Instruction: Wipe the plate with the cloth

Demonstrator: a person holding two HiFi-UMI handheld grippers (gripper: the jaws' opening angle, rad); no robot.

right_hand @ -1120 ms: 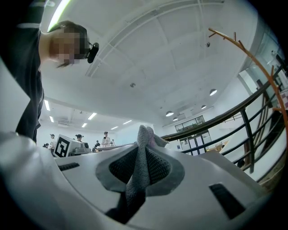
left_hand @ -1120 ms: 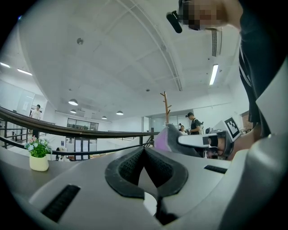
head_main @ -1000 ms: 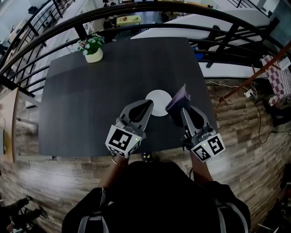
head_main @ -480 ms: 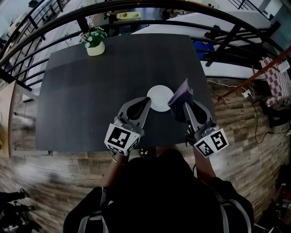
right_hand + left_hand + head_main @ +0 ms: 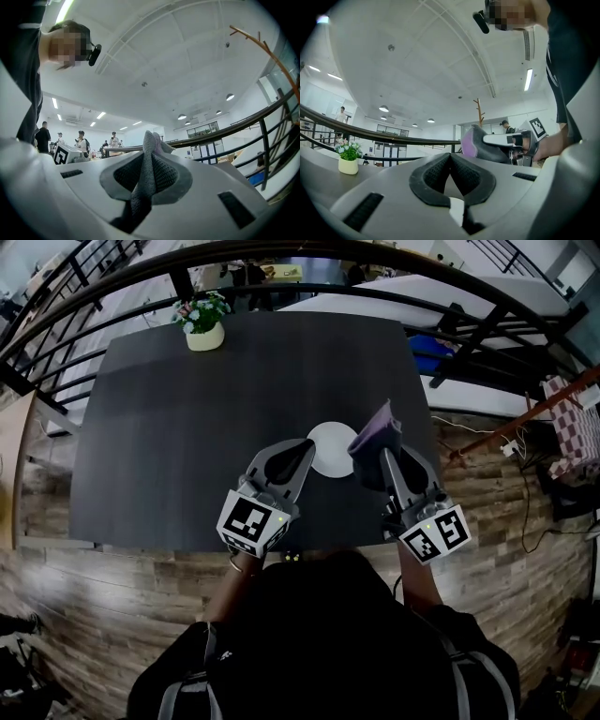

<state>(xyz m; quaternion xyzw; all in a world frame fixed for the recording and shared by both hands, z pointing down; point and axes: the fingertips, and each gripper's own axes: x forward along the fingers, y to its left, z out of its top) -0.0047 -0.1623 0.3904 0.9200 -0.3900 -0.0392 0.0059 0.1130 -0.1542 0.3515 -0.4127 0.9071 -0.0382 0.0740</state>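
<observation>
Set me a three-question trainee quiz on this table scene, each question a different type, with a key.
1. True or false: the right gripper has its jaws shut on the purple cloth.
2. Where on the table does the flower pot stand? A) at the far left corner B) at the near edge C) in the middle
3. Fill in: the plate is ___ in colour.
Key: 1 true; 2 A; 3 white.

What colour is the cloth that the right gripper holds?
The cloth is purple on one face and grey elsewhere, clearest in the left gripper view.
</observation>
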